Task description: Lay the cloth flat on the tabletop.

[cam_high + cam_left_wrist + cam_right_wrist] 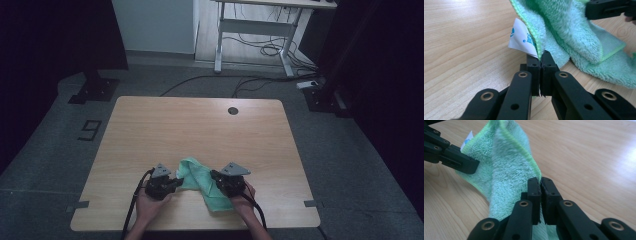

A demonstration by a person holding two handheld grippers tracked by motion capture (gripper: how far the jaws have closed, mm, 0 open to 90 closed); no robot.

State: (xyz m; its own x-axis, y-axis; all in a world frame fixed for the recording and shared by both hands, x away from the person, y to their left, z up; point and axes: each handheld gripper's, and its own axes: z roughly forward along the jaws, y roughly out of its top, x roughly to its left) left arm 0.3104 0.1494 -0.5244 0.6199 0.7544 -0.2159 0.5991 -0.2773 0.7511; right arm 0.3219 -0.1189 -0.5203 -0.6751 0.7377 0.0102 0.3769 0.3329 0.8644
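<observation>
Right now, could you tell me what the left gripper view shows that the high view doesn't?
Left gripper view: a white label with blue print at the green towel's hem, and the left gripper pinching that hem. High view: the whole wooden table, its round hole, a floor mark and a desk beyond. Both: towel, both grippers, tabletop.

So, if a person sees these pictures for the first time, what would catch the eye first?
Most likely the green towel, the one bright thing on the pale wooden table, bunched near its front edge. The left gripper and right gripper each pinch a hemmed edge of it with jaws closed. A white label with blue print sticks out by the left gripper's tips.
</observation>
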